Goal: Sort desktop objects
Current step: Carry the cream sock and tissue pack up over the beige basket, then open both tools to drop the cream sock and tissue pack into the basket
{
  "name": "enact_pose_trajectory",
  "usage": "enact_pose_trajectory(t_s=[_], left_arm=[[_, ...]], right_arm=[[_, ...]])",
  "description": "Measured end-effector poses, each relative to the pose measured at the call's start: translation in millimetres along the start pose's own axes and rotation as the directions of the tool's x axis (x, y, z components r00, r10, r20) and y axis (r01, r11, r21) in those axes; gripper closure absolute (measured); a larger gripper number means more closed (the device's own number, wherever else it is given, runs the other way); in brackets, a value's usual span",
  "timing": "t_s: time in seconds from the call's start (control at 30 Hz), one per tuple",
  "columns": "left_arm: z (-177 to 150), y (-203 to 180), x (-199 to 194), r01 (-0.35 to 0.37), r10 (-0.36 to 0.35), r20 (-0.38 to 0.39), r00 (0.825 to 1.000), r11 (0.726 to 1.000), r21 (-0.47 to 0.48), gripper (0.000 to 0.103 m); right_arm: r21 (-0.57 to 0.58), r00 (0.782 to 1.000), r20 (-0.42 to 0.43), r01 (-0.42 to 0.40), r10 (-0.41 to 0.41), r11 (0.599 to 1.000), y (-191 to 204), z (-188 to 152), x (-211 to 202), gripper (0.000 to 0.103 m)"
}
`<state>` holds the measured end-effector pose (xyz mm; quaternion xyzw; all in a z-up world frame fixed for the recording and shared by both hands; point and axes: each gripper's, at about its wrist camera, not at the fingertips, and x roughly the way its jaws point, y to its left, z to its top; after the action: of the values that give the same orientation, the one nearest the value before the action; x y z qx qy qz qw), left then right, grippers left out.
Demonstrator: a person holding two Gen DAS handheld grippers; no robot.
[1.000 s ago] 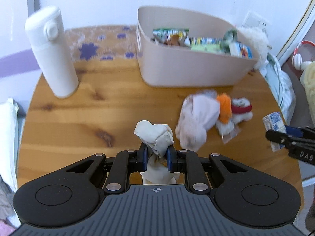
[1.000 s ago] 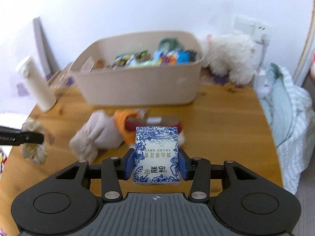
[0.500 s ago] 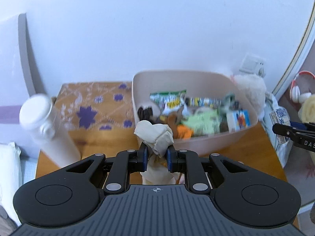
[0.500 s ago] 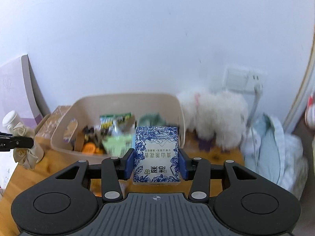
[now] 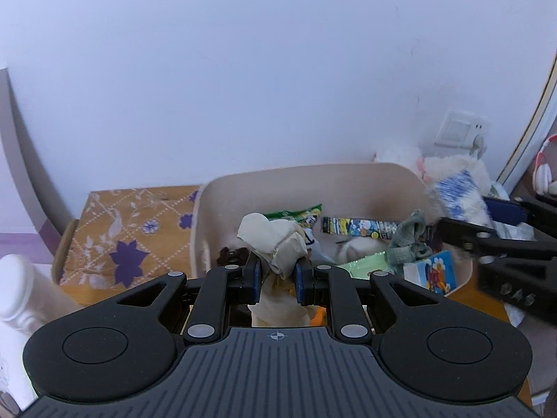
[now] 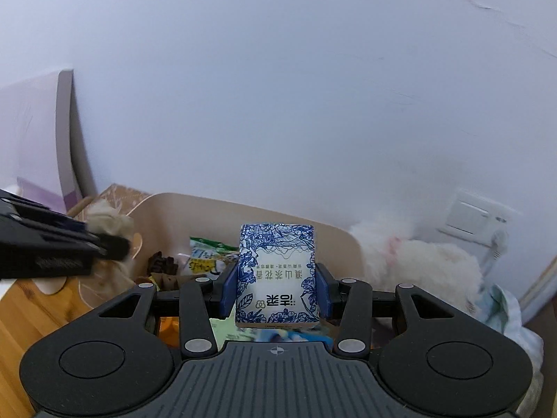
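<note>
Item 1: left gripper (image 5: 277,275), fingers pinching a cream cloth bundle (image 5: 273,244) at its waist; soft stuff, so the pads squeeze it narrow, w/ a knotted head bulging above and a tail hanging below. Held over the near-left part of the beige bin (image 5: 243,188), prob. so a release drops it straight in. Item 2: right gripper (image 6: 275,291), fingers pressed on both side faces of a blue-and-white tissue pack (image 6: 276,271), print upside down to the camera; flat sides give a square grip, pack upright, not tilted. It sits above the bin's front edge; in the left view the same pack shows blurred at the bin's right end, so each load has its own end, and the two tools, though close, don't seem to touch. Item 3: bin contents, misc.: green snack packet (image 5: 296,213), cartoon-print strip (image 5: 358,226), grey-green sock (image 5: 409,240), small box w/ cartoon picture (image 5: 433,271), dark brown bits (image 5: 231,254) at the left wall. Already fairly full, so new items would land on top. Surroundings: white bottle (image 5: 17,289) at far left, patterned mat (image 5: 128,233) behind it, fluffy white toy (image 6: 417,264) right of the bin, wall socket (image 6: 473,216) above the toy, wooden table (image 6: 21,310). Status, est.: both loads in carry phase, above the bin, not yet let go; next step likely lower and part the fingers. Risk: cloth tail may snag on the bin's rim.
</note>
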<state>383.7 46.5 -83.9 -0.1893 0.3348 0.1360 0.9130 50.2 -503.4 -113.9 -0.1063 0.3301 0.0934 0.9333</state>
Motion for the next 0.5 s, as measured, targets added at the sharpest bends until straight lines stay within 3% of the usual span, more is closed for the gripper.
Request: enact_pose_trajectory(t_s=[0.27, 0.5], left_arm=[[-10.9, -16.8, 36.8, -0.031, 0.035, -0.086, 0.996, 0.998, 0.052, 0.085], [-14.0, -15.5, 47.8, -0.037, 0.047, -0.114, 0.992, 0.996, 0.084, 0.085]], right_arm=[[-0.005, 0.995, -0.094, -0.027, 0.026, 1.0, 8.6, -8.9, 46.5, 0.061], [-0.014, 0.99, -0.136, -0.046, 0.043, 0.999, 12.0, -17.0, 58.9, 0.06]])
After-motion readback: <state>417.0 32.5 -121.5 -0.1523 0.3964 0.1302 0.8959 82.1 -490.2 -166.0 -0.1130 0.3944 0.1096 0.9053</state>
